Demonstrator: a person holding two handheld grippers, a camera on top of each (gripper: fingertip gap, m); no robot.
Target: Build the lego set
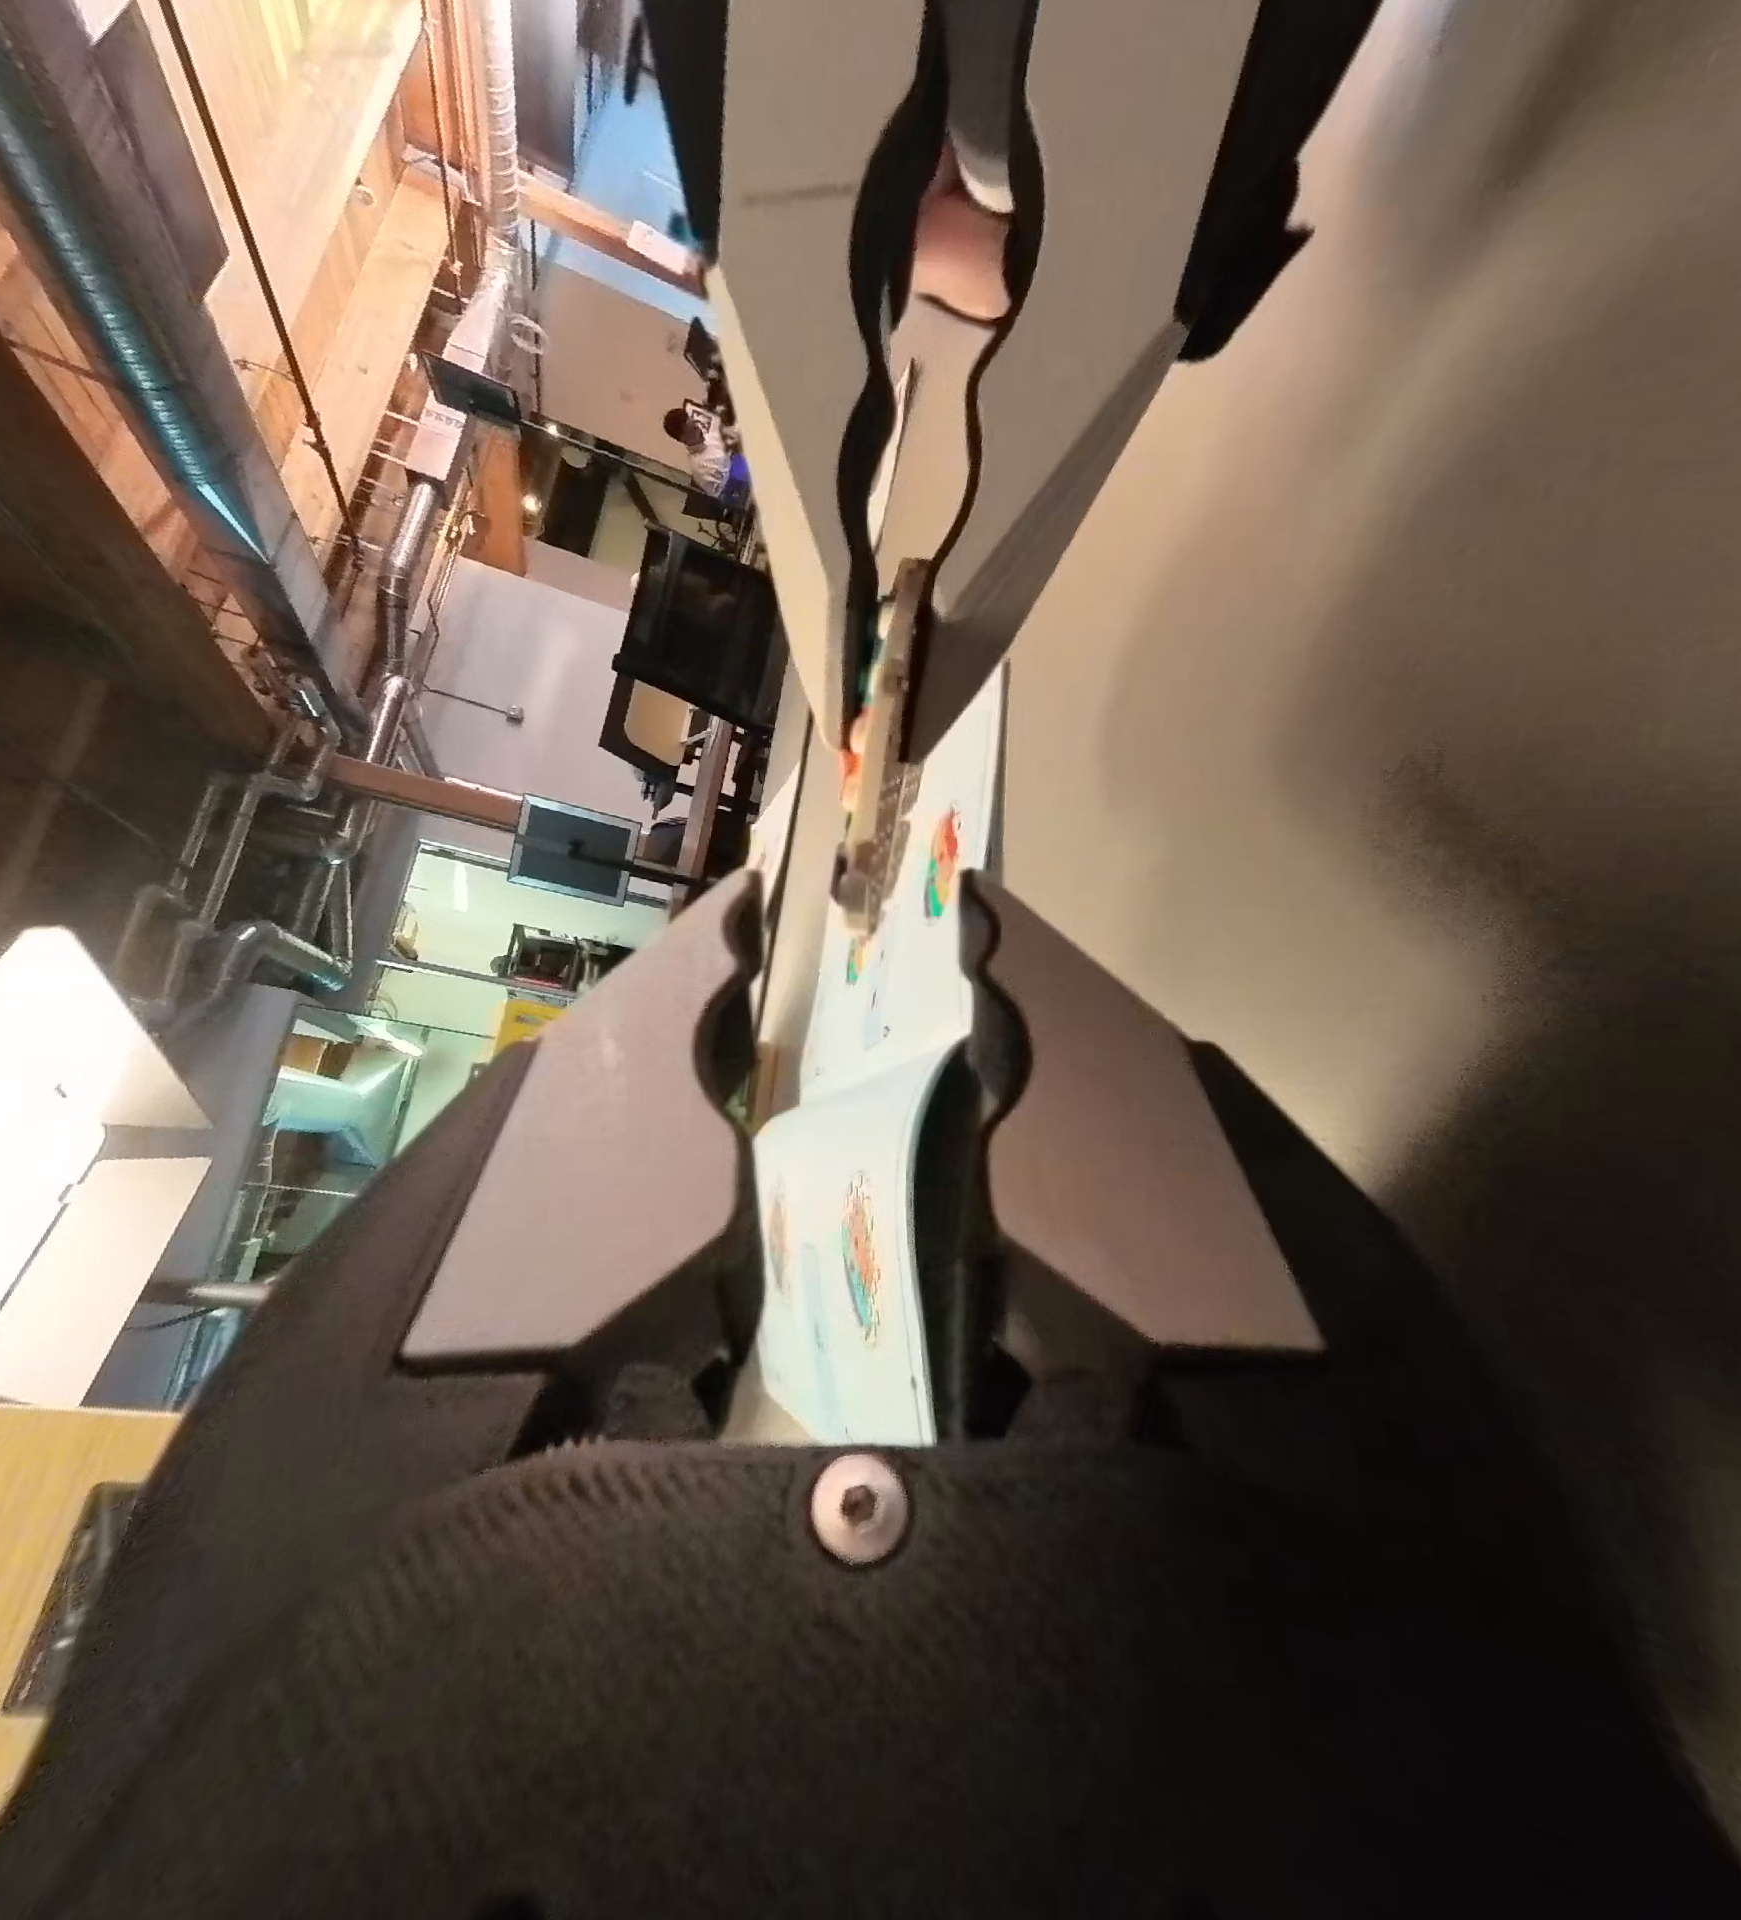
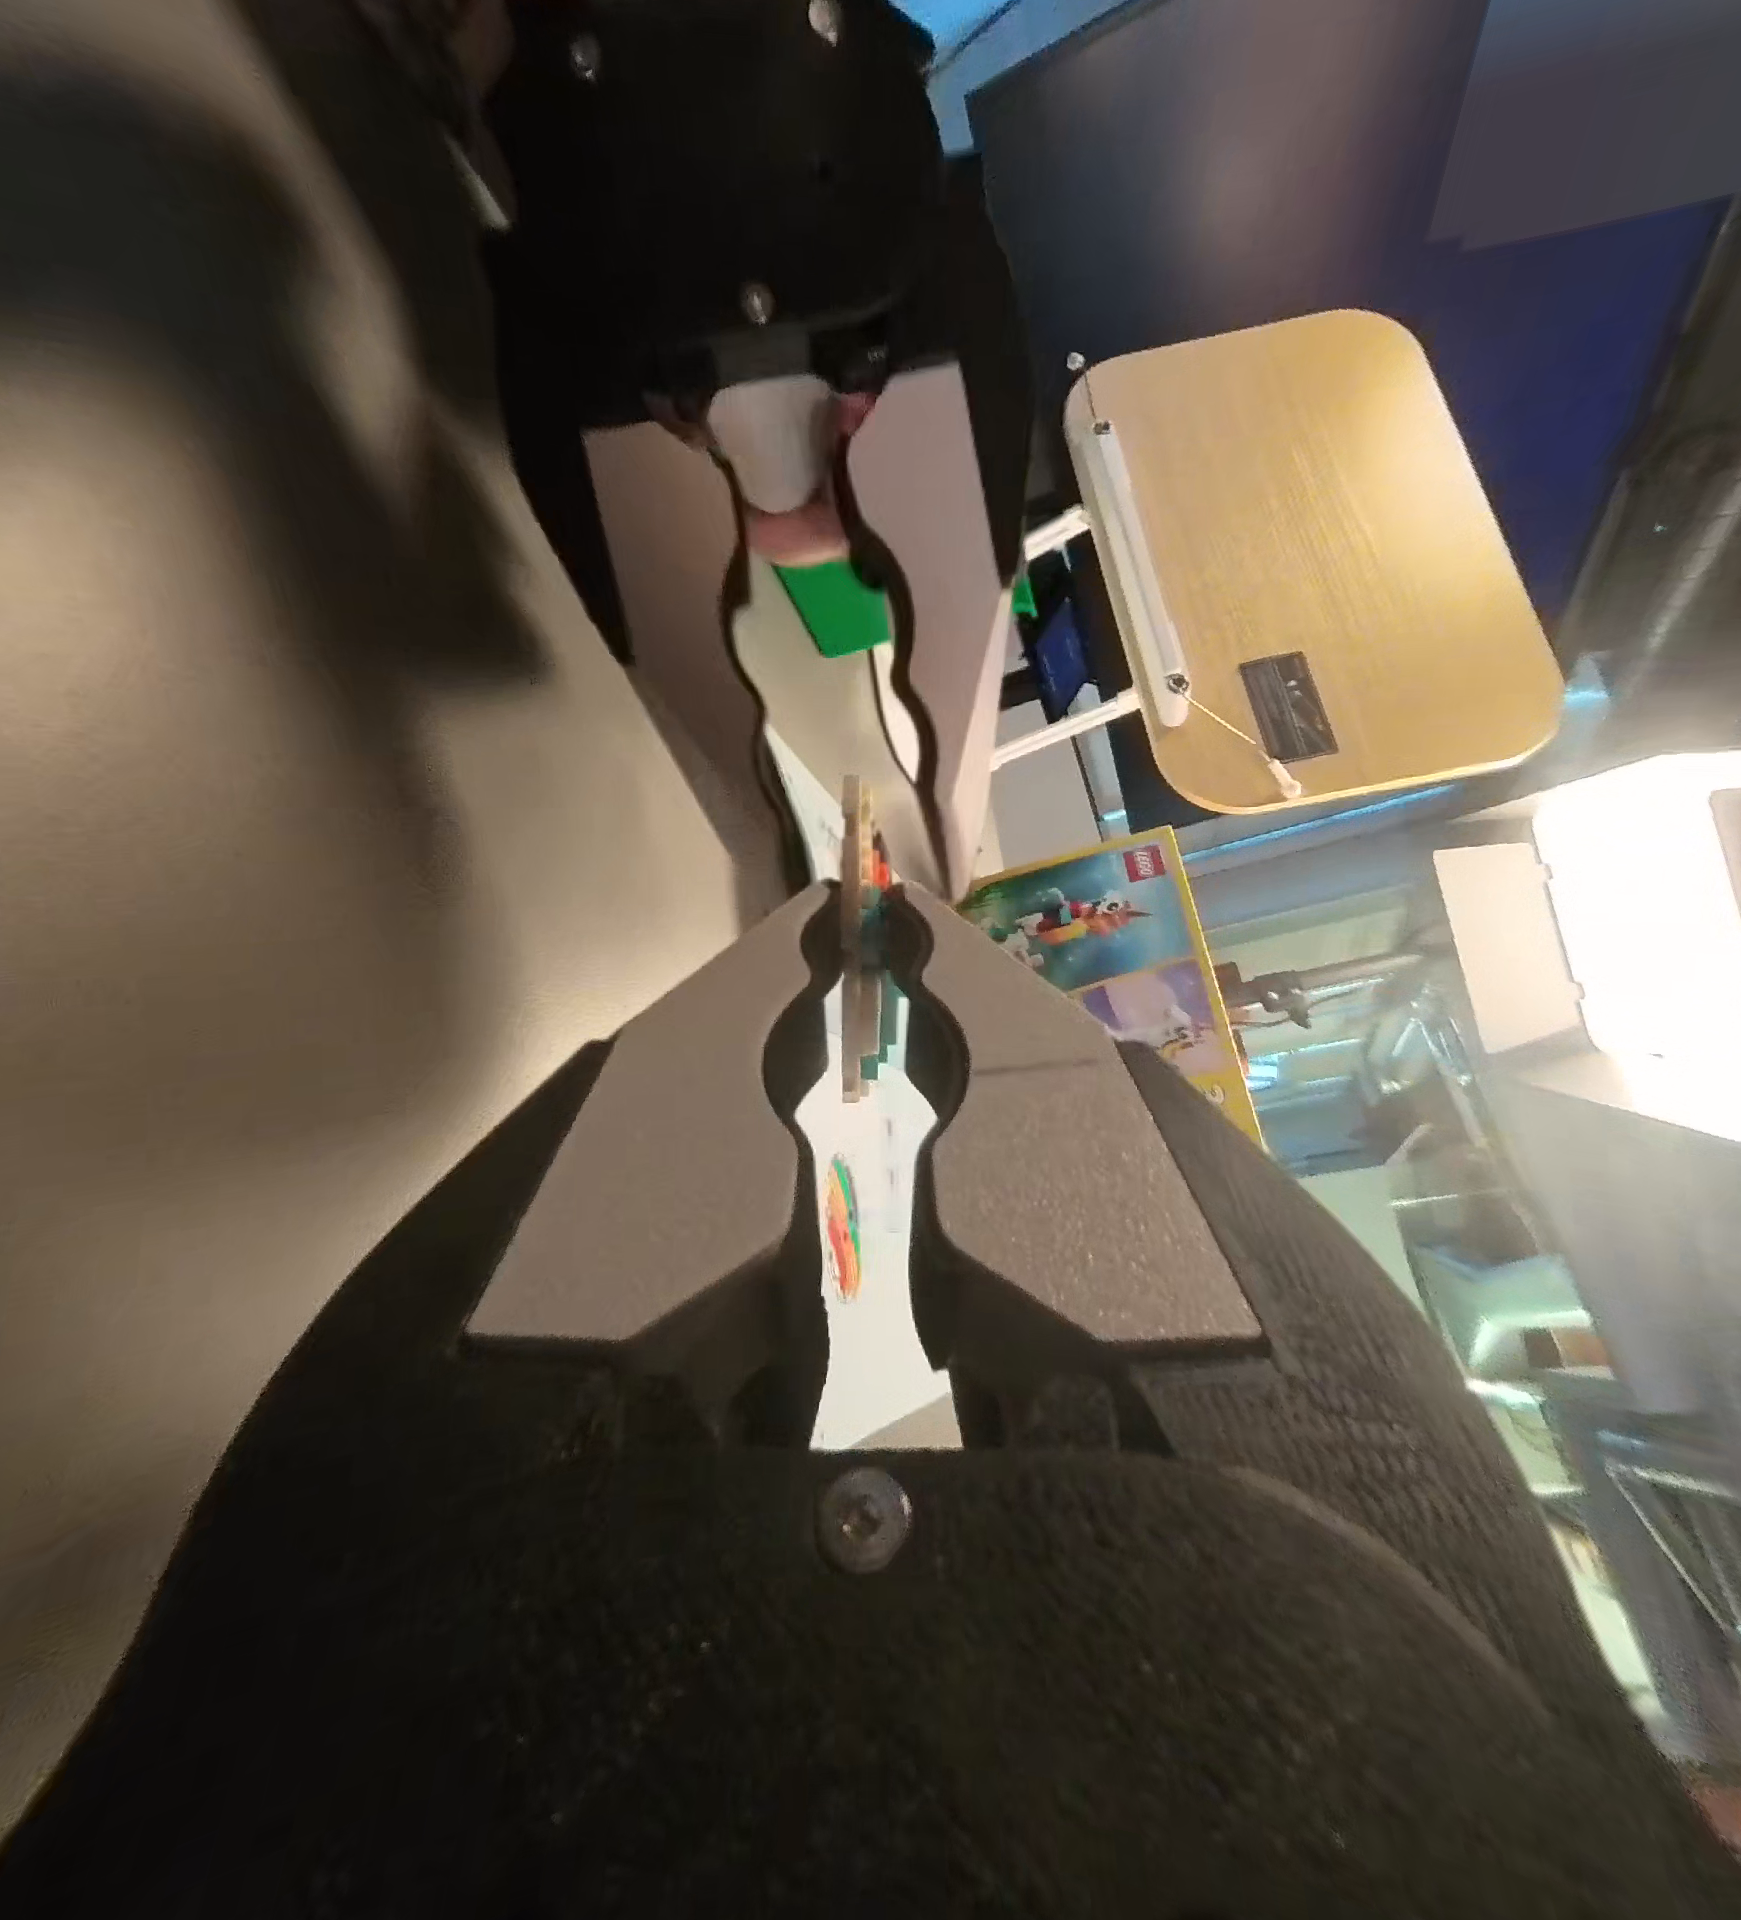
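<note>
Both views are rolled sideways. My right gripper (image 2: 864,904) is shut on a small lego build (image 2: 858,997): a thin tan plate, seen edge-on, with teal, orange and white bricks on one face. In the left wrist view the right gripper (image 1: 876,727) comes in from the top and holds the build (image 1: 887,810) pointing at me. My left gripper (image 1: 861,883) is open, and the free end of the build reaches just between its fingertips without touching. It shows in the right wrist view (image 2: 866,831) as the far gripper, open, facing mine.
The open instruction booklet (image 1: 845,1247) lies on the beige table (image 1: 1365,623) under both grippers and also shows in the right wrist view (image 2: 861,1195). The lego box (image 2: 1105,956) stands beyond. A green block (image 2: 830,613) lies behind the left gripper. A wooden side table (image 2: 1313,561) stands farther off.
</note>
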